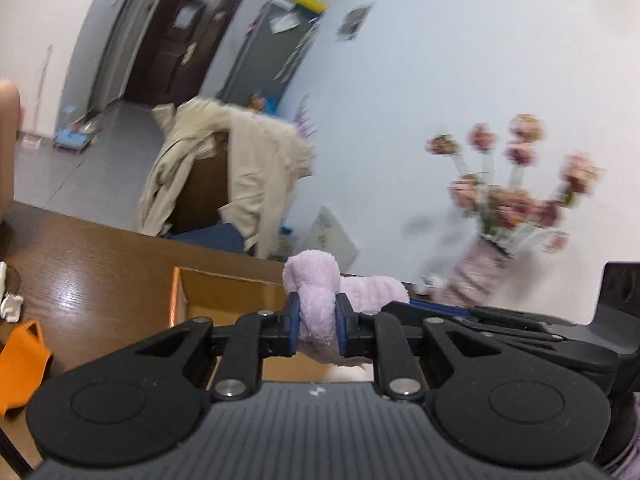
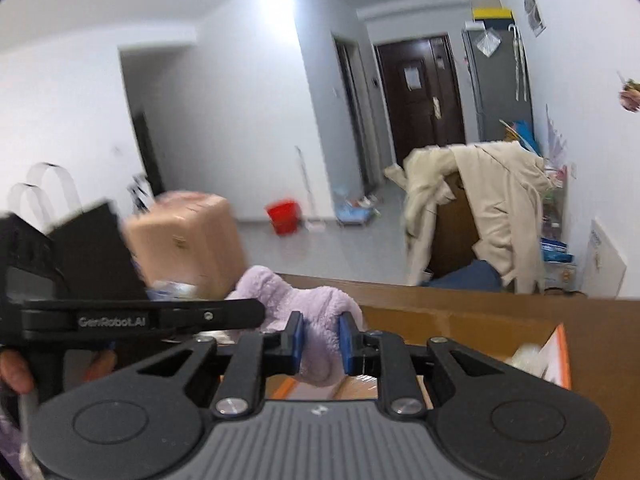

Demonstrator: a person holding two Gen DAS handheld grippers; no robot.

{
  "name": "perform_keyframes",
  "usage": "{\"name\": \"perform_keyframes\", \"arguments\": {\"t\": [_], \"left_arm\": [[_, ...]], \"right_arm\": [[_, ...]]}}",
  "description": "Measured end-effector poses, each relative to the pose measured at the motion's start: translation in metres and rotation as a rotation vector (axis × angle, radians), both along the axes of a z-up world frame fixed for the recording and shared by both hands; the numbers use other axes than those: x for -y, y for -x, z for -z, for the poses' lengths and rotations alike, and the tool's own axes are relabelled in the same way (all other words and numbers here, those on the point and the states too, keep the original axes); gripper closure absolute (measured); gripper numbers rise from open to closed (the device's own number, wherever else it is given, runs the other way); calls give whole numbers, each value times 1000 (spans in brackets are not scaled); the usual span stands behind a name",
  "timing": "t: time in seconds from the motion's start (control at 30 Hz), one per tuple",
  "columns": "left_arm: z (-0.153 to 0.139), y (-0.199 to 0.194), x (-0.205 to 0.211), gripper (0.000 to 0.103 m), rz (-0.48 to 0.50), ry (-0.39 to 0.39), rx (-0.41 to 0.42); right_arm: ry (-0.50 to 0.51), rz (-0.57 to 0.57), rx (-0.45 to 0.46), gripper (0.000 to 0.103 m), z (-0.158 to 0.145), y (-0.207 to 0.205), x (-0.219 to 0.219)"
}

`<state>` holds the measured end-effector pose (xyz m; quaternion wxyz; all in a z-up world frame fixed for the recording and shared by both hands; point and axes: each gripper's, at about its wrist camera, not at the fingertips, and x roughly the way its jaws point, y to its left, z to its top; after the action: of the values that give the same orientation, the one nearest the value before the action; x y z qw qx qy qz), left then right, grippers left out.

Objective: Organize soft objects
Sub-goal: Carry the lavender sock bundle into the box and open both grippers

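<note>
Both grippers, left [image 1: 317,322] and right [image 2: 321,342], clench one lilac towel [image 1: 320,284] above the box rim [image 1: 228,280]; open air ahead.

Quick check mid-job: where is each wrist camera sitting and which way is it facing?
Left wrist: on the left gripper, looking along its jaws, shut on the lilac fleece cloth, towards the flower vase and wall; the right gripper shows at right.
Right wrist: on the right gripper, jaws shut on the cloth, facing the hallway door; the left gripper and a hand show at left.
Shared: cloth, cardboard box, coat-draped chair.
</note>
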<state>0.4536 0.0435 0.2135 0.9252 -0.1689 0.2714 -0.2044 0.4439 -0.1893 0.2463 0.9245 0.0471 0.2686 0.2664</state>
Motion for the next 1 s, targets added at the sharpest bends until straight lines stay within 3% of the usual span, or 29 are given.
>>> {"name": "perform_keyframes", "arguments": {"t": [0.17,0.27,0.33,0.4,0.53,0.73,1.0], "left_arm": [[61,-118,9,85,-65,-44,-200],[96,-159,9,85,-87,-105,-267],[114,-177,11,85,-107,-169,-298],[125,-186,16,84,-100,-230,-304],[136,-188,17,81,-91,-266,-307],[112,-168,15,76,-74,-275,-290],[43,-101,11,73,-67,-322,-212]], "right_arm": [[66,36,-178,85,54,-129,-19],[71,51,-270,85,95,-178,-27],[76,56,-317,88,121,-202,-32],[103,78,-353,97,147,-216,-36],[118,103,-396,95,179,-228,-39],[124,130,-365,91,161,-211,-28],[180,172,-255,89,80,-146,15]]}}
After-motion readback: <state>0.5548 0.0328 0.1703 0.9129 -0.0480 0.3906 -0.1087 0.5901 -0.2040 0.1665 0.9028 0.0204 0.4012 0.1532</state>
